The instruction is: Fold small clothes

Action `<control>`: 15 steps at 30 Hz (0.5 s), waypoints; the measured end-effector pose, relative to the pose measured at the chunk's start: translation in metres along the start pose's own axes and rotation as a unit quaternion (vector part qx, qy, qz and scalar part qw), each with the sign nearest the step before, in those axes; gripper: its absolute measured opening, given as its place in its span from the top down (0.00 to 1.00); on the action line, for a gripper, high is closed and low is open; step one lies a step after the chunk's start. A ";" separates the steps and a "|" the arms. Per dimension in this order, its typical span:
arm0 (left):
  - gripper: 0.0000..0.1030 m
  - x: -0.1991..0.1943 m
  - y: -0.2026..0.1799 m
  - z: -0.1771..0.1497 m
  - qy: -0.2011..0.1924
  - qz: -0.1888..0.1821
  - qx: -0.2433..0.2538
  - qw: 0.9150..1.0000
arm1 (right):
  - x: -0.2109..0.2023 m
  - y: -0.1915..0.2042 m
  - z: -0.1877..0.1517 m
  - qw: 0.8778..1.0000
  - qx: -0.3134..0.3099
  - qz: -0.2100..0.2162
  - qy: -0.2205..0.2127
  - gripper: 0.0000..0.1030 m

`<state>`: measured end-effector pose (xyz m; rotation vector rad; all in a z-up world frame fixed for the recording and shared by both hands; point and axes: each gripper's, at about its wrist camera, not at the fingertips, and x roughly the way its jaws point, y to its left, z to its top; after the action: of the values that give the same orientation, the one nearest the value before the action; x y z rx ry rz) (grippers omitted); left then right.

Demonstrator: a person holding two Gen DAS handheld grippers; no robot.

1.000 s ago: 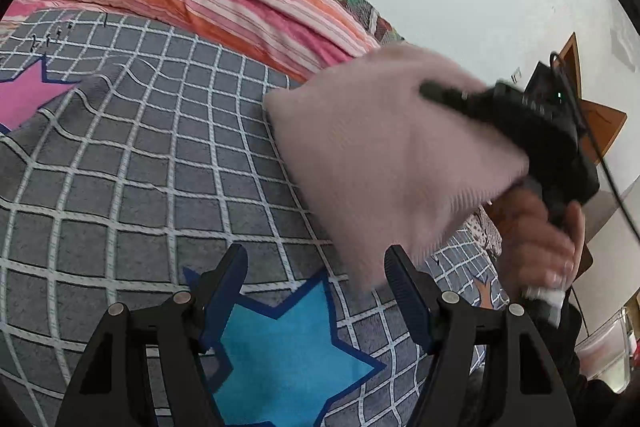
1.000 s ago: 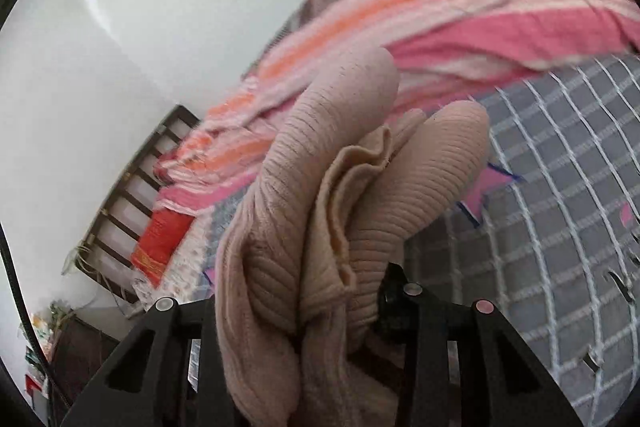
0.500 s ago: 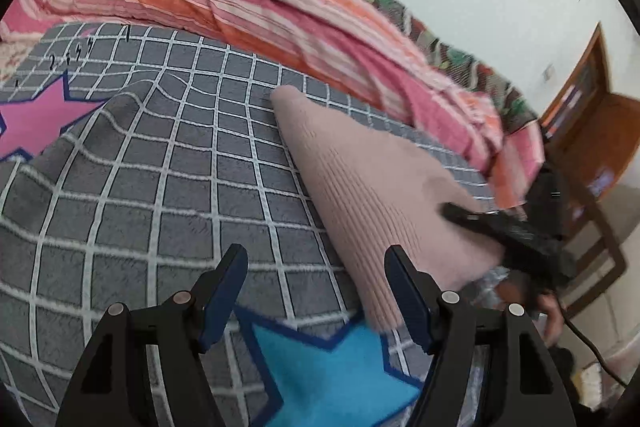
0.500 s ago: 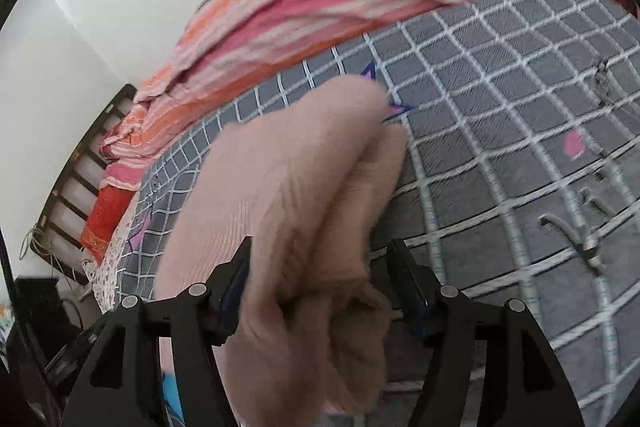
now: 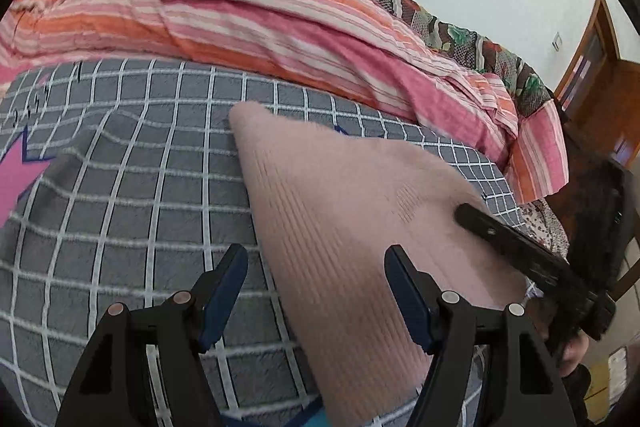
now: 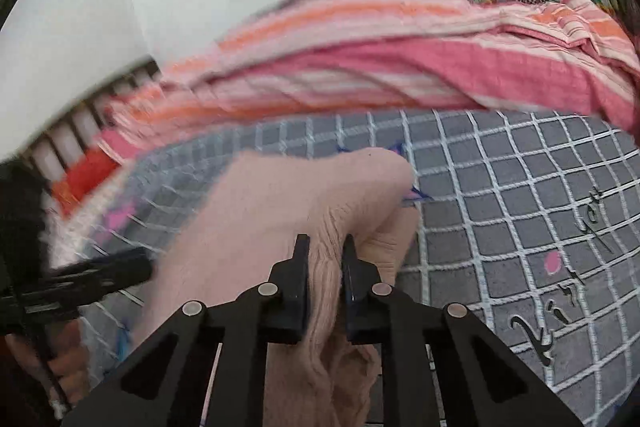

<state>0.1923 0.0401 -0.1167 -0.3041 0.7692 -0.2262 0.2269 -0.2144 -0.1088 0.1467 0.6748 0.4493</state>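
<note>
Right wrist view showed my right gripper (image 6: 325, 247) with its jaws just closed, pinching a bunched ridge of the one pink ribbed garment (image 6: 280, 211), which lay on the grey checked bedspread (image 6: 500, 187). My left gripper (image 5: 316, 267) hung open over the cloth's near edge, gripping nothing. I judged the thick bunch might slip out or drag the whole piece crooked if I pulled. I counted one garment, two grippers, one striped quilt (image 5: 280, 27).

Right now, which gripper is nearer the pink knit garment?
Right. The right gripper is clamped on the pink knit garment; the left gripper is open, astride its edge.
</note>
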 end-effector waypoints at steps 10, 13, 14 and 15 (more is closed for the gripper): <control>0.33 0.043 0.019 0.038 0.005 0.018 -0.022 1.000 | 0.016 -0.021 -0.012 0.998 0.040 -0.027 0.039 0.87; 0.33 0.064 0.026 0.048 0.014 0.042 -0.033 0.998 | 0.017 -0.018 -0.017 0.998 0.023 -0.035 0.042 0.88; 0.33 0.072 0.030 0.050 0.009 0.057 -0.037 0.998 | 0.017 -0.018 -0.017 0.998 0.024 -0.035 0.043 0.88; 0.33 0.076 0.032 0.051 0.005 0.070 -0.041 0.997 | 0.016 -0.019 -0.018 0.998 0.025 -0.033 0.046 0.88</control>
<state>0.2847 0.0563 -0.1423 -0.3246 0.8078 -0.0645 0.2332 -0.2244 -0.1374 0.1516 0.7801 0.3767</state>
